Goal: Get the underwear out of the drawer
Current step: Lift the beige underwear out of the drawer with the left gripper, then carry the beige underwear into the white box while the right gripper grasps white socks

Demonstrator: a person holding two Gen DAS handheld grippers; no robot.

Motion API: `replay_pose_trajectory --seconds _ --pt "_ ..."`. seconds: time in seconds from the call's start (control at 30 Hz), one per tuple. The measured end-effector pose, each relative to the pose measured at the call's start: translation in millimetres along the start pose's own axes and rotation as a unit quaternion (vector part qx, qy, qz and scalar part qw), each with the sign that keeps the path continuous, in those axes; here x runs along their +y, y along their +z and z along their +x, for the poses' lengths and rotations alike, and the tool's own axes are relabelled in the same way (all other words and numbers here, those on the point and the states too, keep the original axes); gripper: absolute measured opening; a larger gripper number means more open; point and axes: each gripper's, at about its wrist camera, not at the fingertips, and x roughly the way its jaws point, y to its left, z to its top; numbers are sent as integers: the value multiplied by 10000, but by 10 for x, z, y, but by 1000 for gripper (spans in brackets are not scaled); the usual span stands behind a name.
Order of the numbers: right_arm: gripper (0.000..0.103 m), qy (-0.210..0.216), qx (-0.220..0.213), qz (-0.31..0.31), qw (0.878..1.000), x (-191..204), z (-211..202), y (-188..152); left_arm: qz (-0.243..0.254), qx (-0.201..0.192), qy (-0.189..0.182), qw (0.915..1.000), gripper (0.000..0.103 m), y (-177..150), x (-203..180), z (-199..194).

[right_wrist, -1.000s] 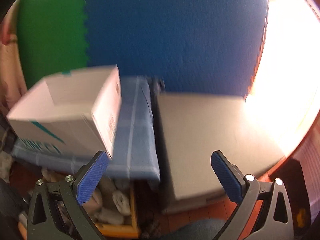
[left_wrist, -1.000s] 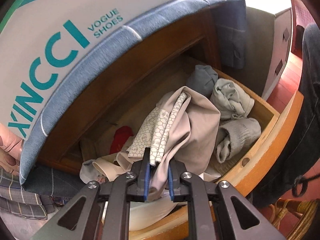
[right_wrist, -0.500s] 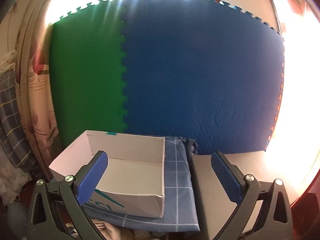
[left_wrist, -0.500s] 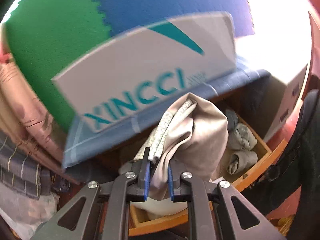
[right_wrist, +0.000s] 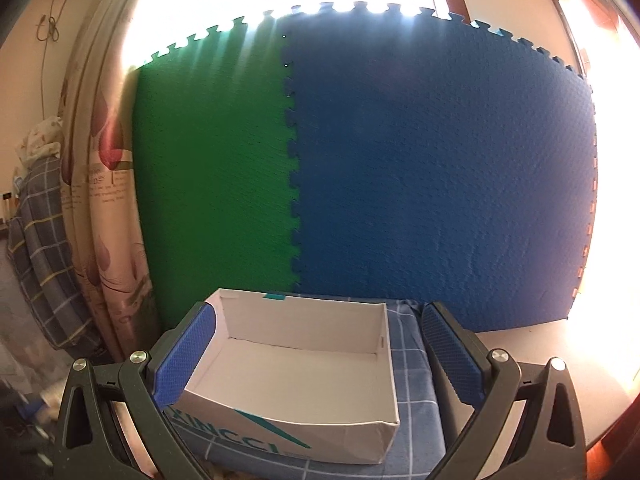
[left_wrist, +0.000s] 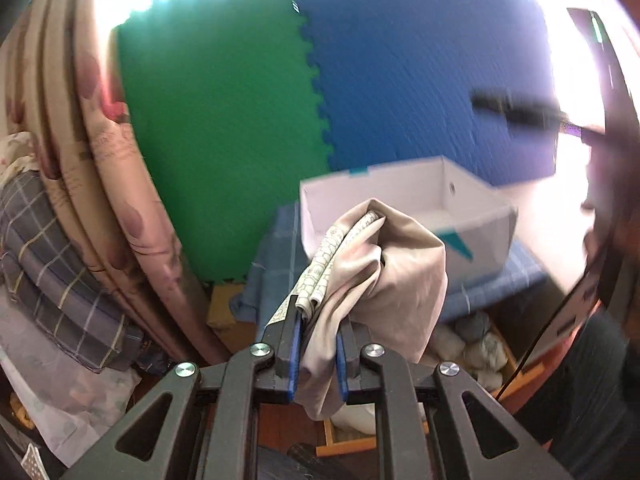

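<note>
My left gripper [left_wrist: 318, 330] is shut on beige underwear [left_wrist: 384, 276] with a honeycomb-printed band, held in the air well above the open wooden drawer [left_wrist: 520, 380]. Rolled grey and white clothes still lie in that drawer at the lower right. The cloth hangs in front of a white shoe box [left_wrist: 436, 200]. In the right wrist view my right gripper [right_wrist: 318, 354] stands open with nothing between its fingers, level with the empty white shoe box [right_wrist: 304, 364], which sits on a blue checked cloth [right_wrist: 416, 404].
Green and blue foam mats [right_wrist: 360, 168] cover the wall behind the box. A floral curtain [left_wrist: 112, 184] and a plaid quilt [left_wrist: 44, 264] crowd the left side. A person's dark trouser leg [left_wrist: 592, 392] stands at the right by the drawer.
The left gripper has lifted the beige underwear up out of the drawer to the height of the box. The right gripper rose and tilted up, now looking into the box.
</note>
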Motion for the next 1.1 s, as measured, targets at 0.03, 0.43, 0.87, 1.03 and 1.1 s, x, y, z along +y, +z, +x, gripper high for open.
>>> replay_pose_trajectory --seconds 0.03,0.43,0.87,1.03,1.1 --pt "103 15 4 1 10000 -4 10 -5 -13 -60 27 10000 14 82 14 -42" --pt "103 -30 303 293 9991 -326 196 -293 -193 -928 53 9955 14 1304 116 -327" --pt "103 -115 682 449 9966 -618 348 -1021 -722 -850 -365 9931 14 1934 -124 329" --pt "103 247 1544 189 9875 -548 522 -1452 -699 -526 -330 9956 14 1966 -233 754" --pt "103 468 1984 104 9789 -497 623 -1638 -682 -372 -337 9964 14 1956 -267 924"
